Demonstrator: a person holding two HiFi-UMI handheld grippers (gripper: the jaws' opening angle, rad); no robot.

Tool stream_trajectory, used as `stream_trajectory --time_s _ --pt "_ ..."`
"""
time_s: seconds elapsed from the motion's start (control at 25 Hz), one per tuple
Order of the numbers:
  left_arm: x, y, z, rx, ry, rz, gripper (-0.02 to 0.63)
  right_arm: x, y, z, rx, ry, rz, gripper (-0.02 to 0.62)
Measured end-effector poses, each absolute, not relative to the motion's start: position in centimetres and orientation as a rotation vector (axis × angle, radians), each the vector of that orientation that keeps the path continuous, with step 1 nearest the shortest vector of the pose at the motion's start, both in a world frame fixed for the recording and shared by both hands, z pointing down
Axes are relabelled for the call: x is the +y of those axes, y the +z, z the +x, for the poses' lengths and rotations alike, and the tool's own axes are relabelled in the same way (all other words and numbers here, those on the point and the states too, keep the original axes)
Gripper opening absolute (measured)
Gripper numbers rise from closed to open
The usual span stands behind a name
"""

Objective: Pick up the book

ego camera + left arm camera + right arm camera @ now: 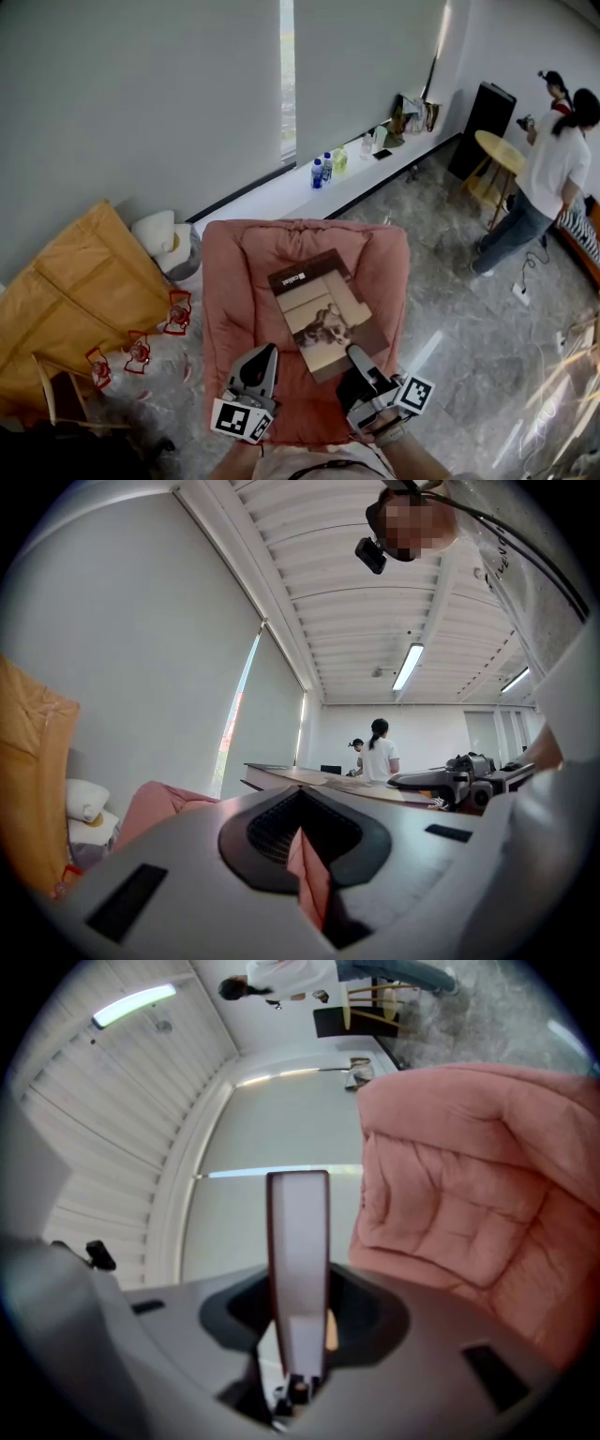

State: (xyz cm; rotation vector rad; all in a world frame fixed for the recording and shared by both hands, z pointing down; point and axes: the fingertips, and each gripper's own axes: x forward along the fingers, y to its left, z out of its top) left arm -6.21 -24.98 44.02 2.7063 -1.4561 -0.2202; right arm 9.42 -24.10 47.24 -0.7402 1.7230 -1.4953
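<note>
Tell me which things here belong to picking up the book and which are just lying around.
Job: book; right tool, clamped on its edge; pink cushion underneath; left tool, seemingly nipping the cushion.
Lying about: water bottles; round yellow table; black cabinet.

The right tool [300, 1335] is clamping the book [298, 1241] edge-on, with the white pages standing upright between its jaws. A pink cushion [478, 1194] is filling the right side, and a person [281, 974] is standing near a stool [375, 1002] way up top.
</note>
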Motion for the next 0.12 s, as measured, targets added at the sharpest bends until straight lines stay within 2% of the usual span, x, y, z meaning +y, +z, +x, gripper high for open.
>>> stream_trajectory --time_s 0.12 --pt "-25.16 44.07 -6.22 -1.46 -0.217 2.704 0.02 -24.3 47.23 9.5 1.716 -1.496 -0.731 0.158"
